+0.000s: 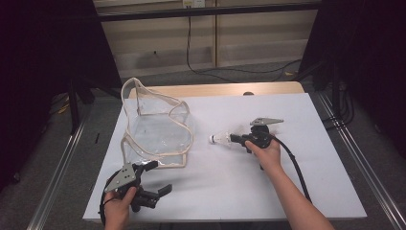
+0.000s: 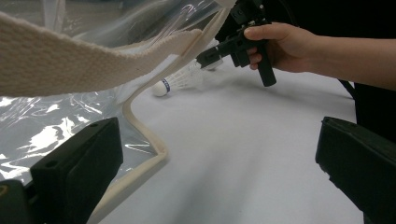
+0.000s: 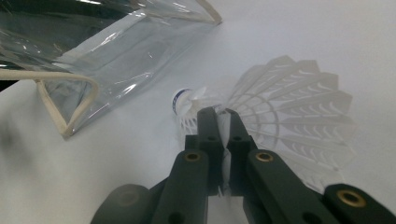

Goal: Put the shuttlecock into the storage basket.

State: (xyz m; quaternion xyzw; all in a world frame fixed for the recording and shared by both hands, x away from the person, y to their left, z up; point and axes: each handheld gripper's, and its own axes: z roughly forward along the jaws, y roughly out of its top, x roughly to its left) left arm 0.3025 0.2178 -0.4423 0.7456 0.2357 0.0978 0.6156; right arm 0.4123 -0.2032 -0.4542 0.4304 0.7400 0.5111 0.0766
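A white feather shuttlecock (image 1: 219, 139) lies just right of the table's middle, its cork pointing left at the bag. My right gripper (image 1: 234, 139) is shut on the rim of its feather skirt; in the right gripper view the jaws (image 3: 219, 114) pinch the feathers (image 3: 289, 102). The left gripper view takes in the same grip (image 2: 208, 58) and shuttlecock (image 2: 180, 83). A clear plastic bag (image 1: 155, 127) with beige trim lies at the left, mouth open. My left gripper (image 1: 161, 177) is open near the bag's front corner, nothing between its jaws (image 2: 217, 126).
A white sheet (image 1: 225, 182) covers the wooden table. The bag's beige strap (image 2: 70, 60) hangs close in front of the left gripper's camera. A black cable (image 1: 297, 167) trails from the right gripper toward the table's front right. Dark frame rails run along both sides.
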